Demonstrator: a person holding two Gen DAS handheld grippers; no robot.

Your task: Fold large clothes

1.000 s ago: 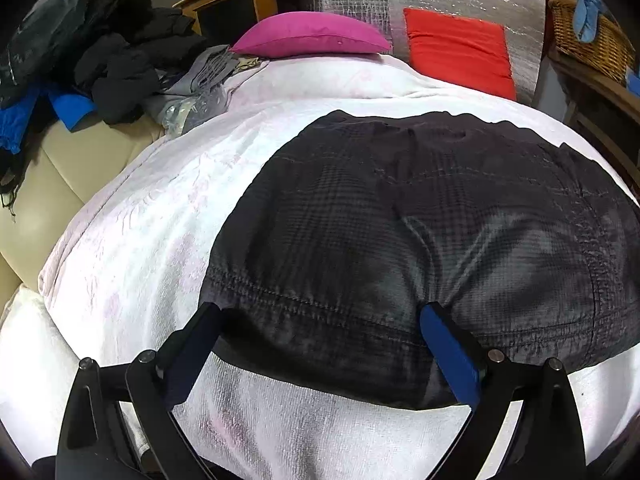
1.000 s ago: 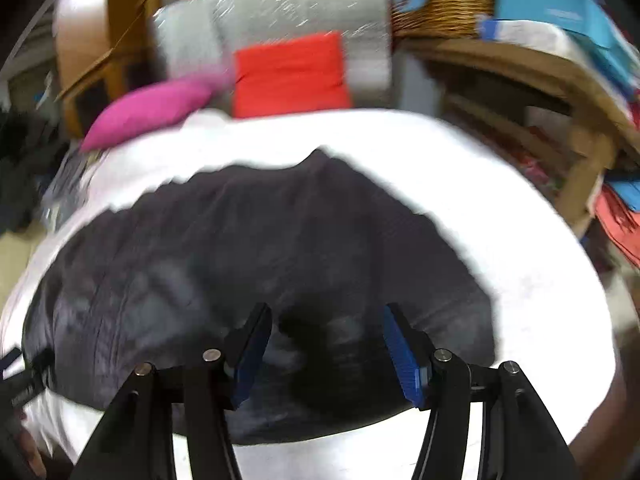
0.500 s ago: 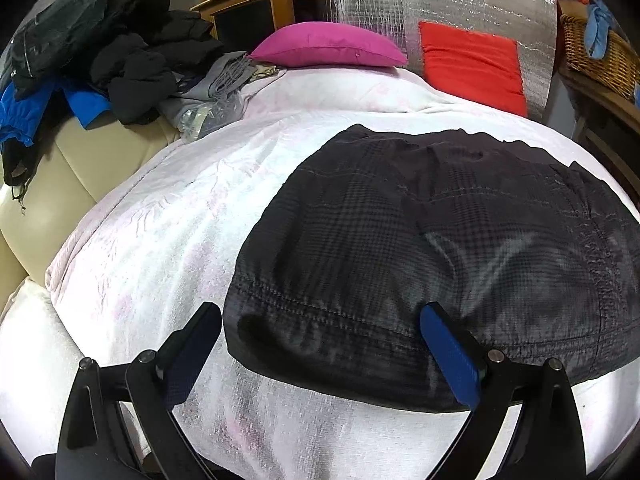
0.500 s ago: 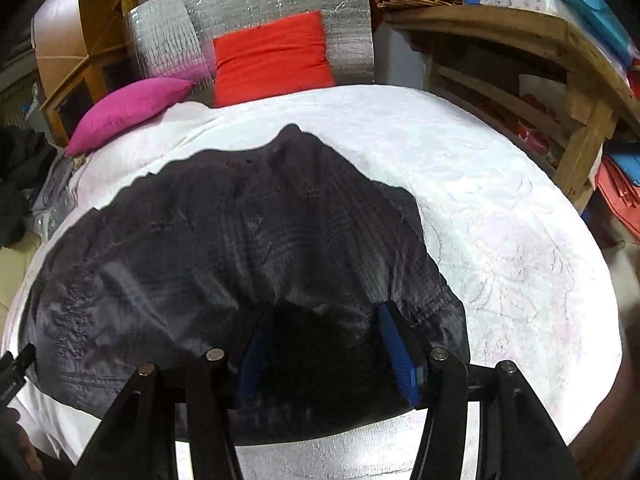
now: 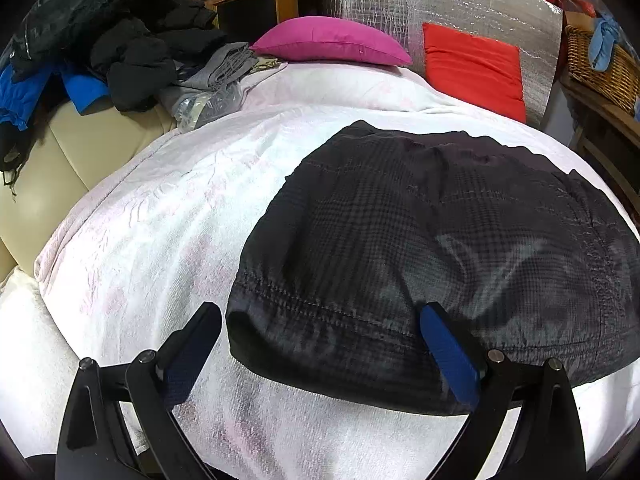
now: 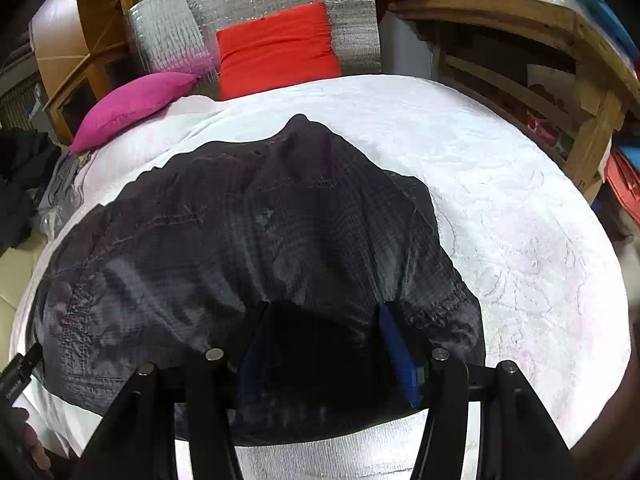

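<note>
- Well, the dark checked garment (image 5: 440,248) lies spread on the white bedspread (image 5: 160,232), its far edge pointing toward the magenta pillow (image 5: 332,40); I judge it already doubled over at least once, with further folds and smoothing left.
- My left gripper (image 5: 320,344) stands wide over the near hem corner, one pad off the cloth, nothing pinched.
- My right gripper (image 6: 324,344) sits half-closed with the near hem bunched between its pads; whether they actually press the fabric I cannot tell, since that spot is dark.
- Beyond the pillow: a red cushion (image 5: 472,68), silver foil sheet (image 5: 400,8), a clothes heap (image 5: 120,48).
- No brand or writing is legible anywhere.
</note>
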